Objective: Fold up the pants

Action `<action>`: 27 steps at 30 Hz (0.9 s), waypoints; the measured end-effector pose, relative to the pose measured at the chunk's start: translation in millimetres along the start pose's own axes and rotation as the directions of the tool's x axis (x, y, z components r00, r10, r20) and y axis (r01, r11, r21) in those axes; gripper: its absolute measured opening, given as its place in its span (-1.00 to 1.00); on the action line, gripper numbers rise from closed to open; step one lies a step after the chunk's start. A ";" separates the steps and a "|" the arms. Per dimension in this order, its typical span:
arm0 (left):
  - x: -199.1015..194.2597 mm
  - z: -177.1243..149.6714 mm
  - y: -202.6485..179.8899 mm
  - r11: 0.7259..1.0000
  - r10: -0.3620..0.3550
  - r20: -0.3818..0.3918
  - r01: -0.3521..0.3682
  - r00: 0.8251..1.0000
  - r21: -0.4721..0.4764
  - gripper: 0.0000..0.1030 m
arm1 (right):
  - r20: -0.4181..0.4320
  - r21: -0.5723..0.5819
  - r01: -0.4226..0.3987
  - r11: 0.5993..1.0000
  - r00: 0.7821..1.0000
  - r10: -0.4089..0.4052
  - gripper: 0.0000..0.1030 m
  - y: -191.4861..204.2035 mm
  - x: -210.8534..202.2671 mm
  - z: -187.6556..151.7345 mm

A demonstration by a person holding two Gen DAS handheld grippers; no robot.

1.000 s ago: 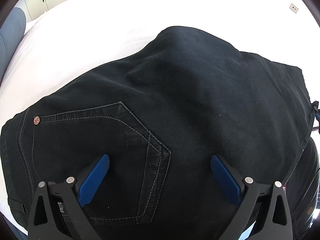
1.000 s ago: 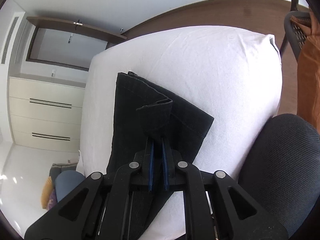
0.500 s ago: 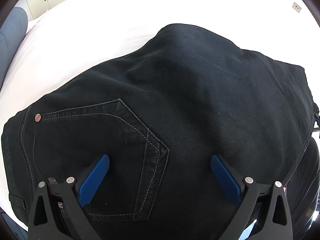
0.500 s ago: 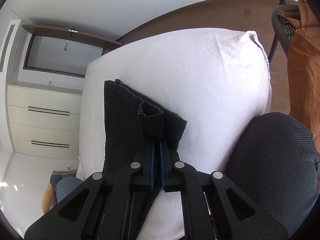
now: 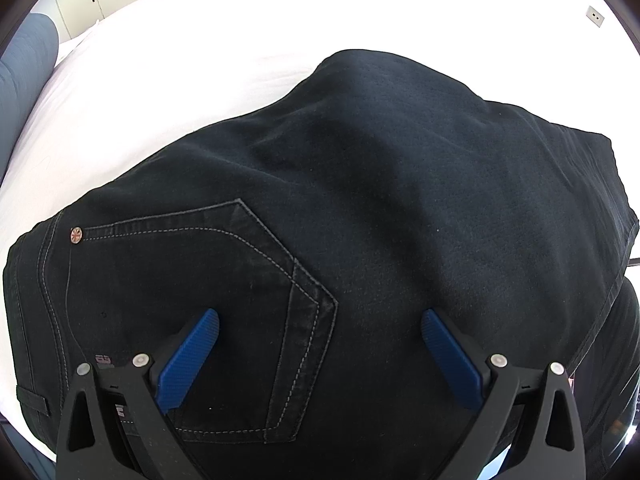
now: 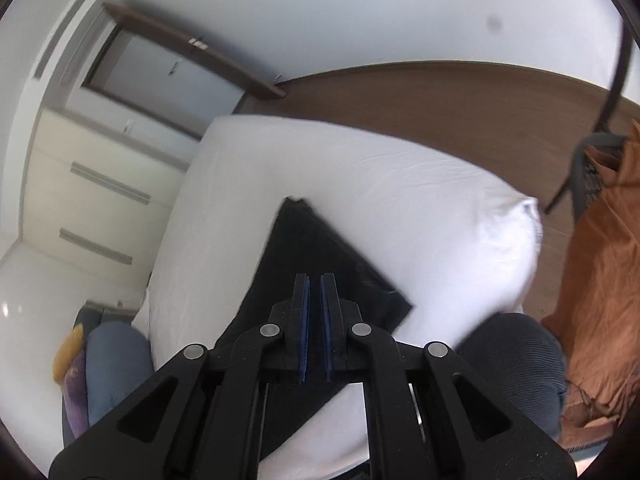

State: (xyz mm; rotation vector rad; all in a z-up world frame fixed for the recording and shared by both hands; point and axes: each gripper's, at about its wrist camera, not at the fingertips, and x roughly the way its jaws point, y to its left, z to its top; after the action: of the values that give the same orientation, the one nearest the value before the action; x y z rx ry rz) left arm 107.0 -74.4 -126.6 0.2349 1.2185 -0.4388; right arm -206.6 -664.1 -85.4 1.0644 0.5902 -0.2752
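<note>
Pants are laid folded on the white bed. Left claw is held spread wide above the back pocket; right claw is nearly closed, empty. Layers could be dragged askew by careless pressing.

the left gripper is spread wide, its two blue ribbed pads far apart and angled outward, black linkage arms splayed low in its own view. the right gripper has its jaws drawn almost together, a thin slit between the blue pads, nothing caught between them, fingers pointing straight ahead and lifted
</note>
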 end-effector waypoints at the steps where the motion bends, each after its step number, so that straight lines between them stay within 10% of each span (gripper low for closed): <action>1: -0.2 0.0 0.1 1.000 0.001 0.000 -0.001 1.000 -0.003 0.99 | -0.045 -0.037 -0.033 0.999 0.999 0.031 -0.88 14.1 14.3 -1.7; 4: -1.9 -0.6 -0.5 1.000 0.000 -0.001 0.000 1.000 -0.008 0.99 | -0.146 -0.065 -0.017 0.998 0.989 0.007 -0.88 27.8 50.9 -12.5; 7: -4.1 -3.0 -0.3 1.000 -0.006 0.001 0.006 1.000 -0.006 0.99 | -0.205 -0.077 0.175 0.982 0.961 -0.187 -0.88 9.0 74.5 -21.2; 15: -12.4 -13.3 -4.1 0.999 -0.040 0.019 0.041 0.999 -0.002 0.99 | -0.219 -0.014 0.374 0.927 0.904 -0.368 -0.97 -49.5 44.3 -31.3; 20: -17.3 -16.8 -8.2 0.997 -0.076 0.034 0.076 0.997 -0.010 0.99 | -0.148 0.040 0.201 0.979 0.970 -0.193 -0.88 -38.8 17.1 -24.3; 24: -19.6 -19.6 -11.1 0.996 -0.085 0.034 0.086 0.996 -0.007 0.99 | -0.138 0.121 0.136 0.983 0.983 -0.119 -0.86 -48.8 14.2 -21.4; 27: -22.1 -19.5 -8.8 0.995 -0.097 0.035 0.097 0.995 -0.007 0.99 | -0.132 0.212 0.071 0.975 0.990 -0.044 -0.36 -65.4 17.5 -20.4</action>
State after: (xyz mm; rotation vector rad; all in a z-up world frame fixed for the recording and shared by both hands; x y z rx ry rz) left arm 80.4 -70.0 -111.9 0.1606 1.2015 -0.5197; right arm -230.6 -675.7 -151.0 1.2830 0.7180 -0.3298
